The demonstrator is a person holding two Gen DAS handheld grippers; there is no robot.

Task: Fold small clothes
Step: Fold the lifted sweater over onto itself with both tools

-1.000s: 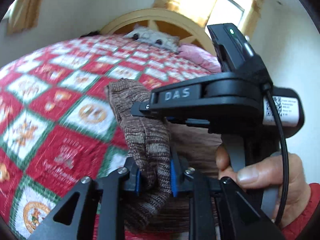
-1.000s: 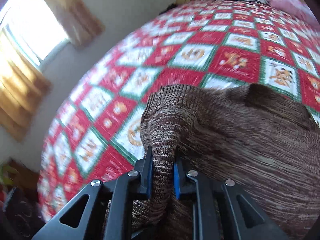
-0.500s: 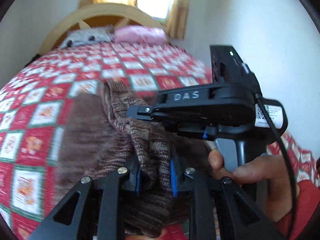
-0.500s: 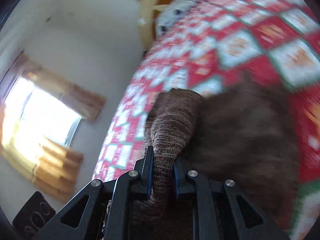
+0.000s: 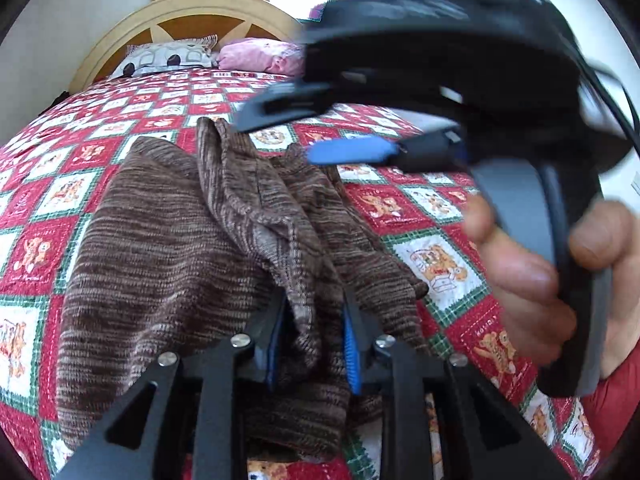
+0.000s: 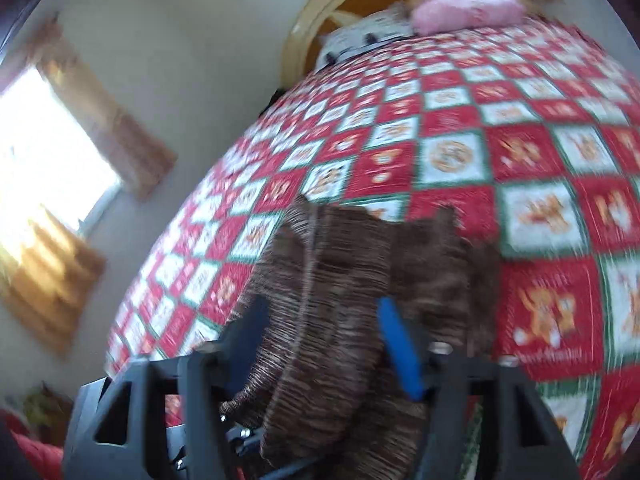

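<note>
A brown knit garment [image 5: 160, 240] lies spread on the red patchwork quilt [image 5: 432, 264], with one side folded over its middle. My left gripper [image 5: 314, 300] sits low at the garment's near edge. Its jaws are opening, and a loose ridge of knit runs between the blue pads without being squeezed. My right gripper [image 5: 276, 136] hovers above the garment's right side in a person's hand [image 5: 520, 280]. In the right wrist view the right gripper [image 6: 322, 308] is opening wide, astride the brown garment [image 6: 344, 248], and its pads do not touch the cloth.
A spotted white pillow [image 5: 168, 58] and a pink pillow [image 5: 264, 56] lie against the round wooden headboard [image 5: 188, 12]. The quilt [image 6: 540, 160] reaches well beyond the garment. In the right wrist view a bright curtained window [image 6: 44, 160] is on the left wall.
The right gripper has let go of the knit fold it was pinching and spread wide. Both hands swept across the bed, laying the garment's side over its middle. The left jaws have parted slightly.
</note>
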